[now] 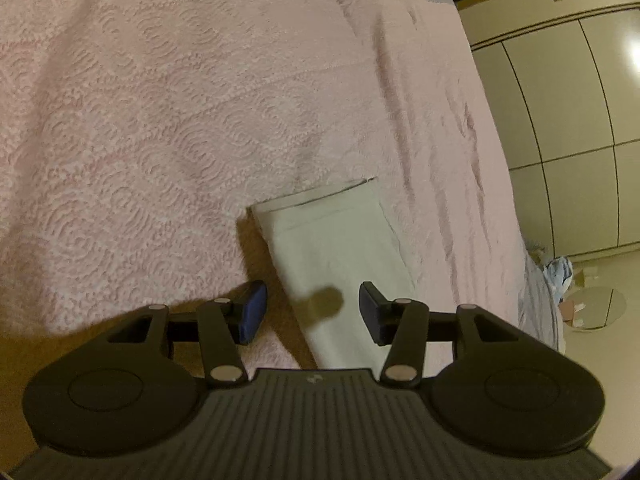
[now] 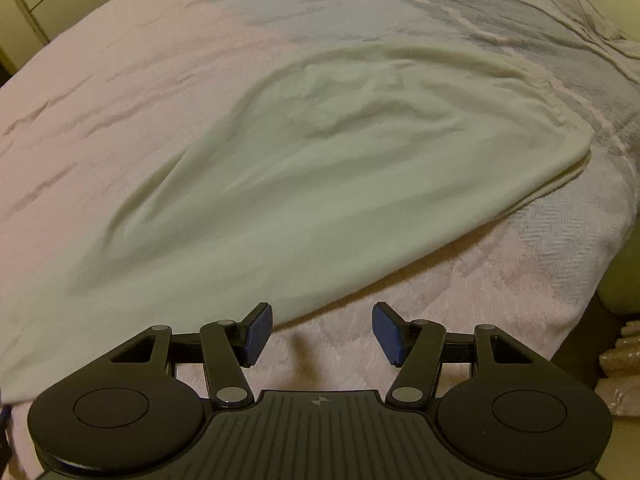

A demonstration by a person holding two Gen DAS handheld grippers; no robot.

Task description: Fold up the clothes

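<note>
Left gripper is hovering with jaws spread over a narrow folded white strip running toward frame centre; right gripper, jaws spread too, is facing the white garment lying across the bed.

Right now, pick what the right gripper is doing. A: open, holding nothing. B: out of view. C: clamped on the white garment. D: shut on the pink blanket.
A: the right gripper has its jaws spread apart over the pink blanket, with the white garment just ahead, ungripped.
</note>
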